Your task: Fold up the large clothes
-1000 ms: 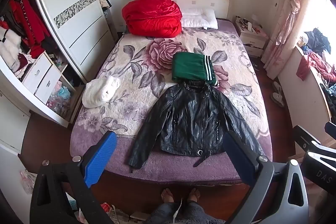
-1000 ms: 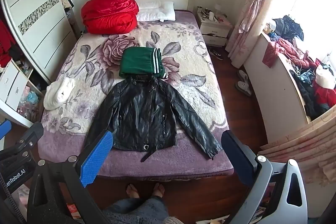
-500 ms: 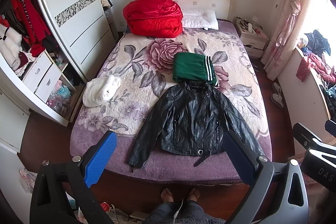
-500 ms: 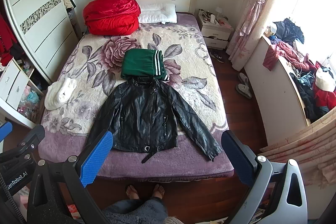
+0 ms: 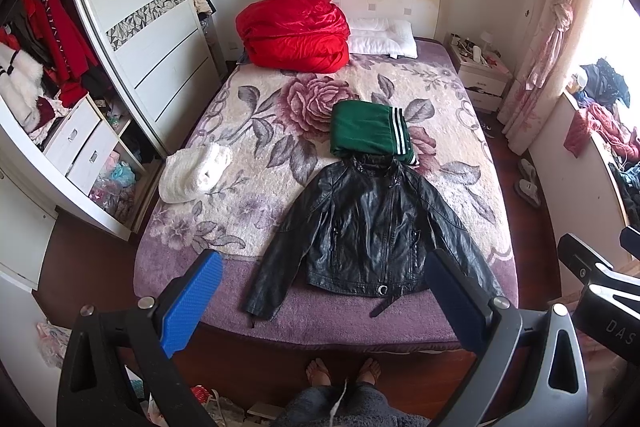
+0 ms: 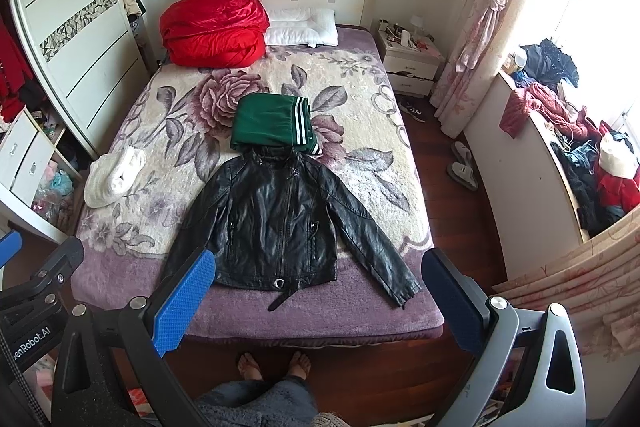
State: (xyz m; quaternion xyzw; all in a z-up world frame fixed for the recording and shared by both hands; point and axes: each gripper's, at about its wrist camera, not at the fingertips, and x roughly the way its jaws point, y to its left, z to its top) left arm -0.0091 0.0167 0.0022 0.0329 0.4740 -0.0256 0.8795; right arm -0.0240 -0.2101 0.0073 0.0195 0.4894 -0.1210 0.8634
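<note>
A black leather jacket [image 5: 372, 227] [image 6: 276, 223] lies flat, front up, on the near end of the bed, sleeves spread out to both sides. Its collar touches a folded green garment with white stripes [image 5: 370, 131] [image 6: 272, 123] further up the bed. My left gripper [image 5: 324, 291] hangs open high above the bed's foot, nothing between its blue pads. My right gripper [image 6: 316, 291] is open too, at the same height, empty. Each gripper's body shows at the edge of the other's view. The person's bare feet [image 5: 344, 373] stand at the bed's foot.
A floral blanket covers the bed [image 5: 256, 107]. A red quilt [image 5: 294, 27] and white pillow [image 5: 382, 37] sit by the headboard; a rolled white garment [image 5: 194, 173] lies at the left edge. An open wardrobe [image 5: 60, 87] stands left, a nightstand [image 5: 480, 71] and cluttered ledge right.
Both views have shifted slightly, the bed sliding a little down and right in frame. The jacket and other clothes lie unmoved; both grippers stay open.
</note>
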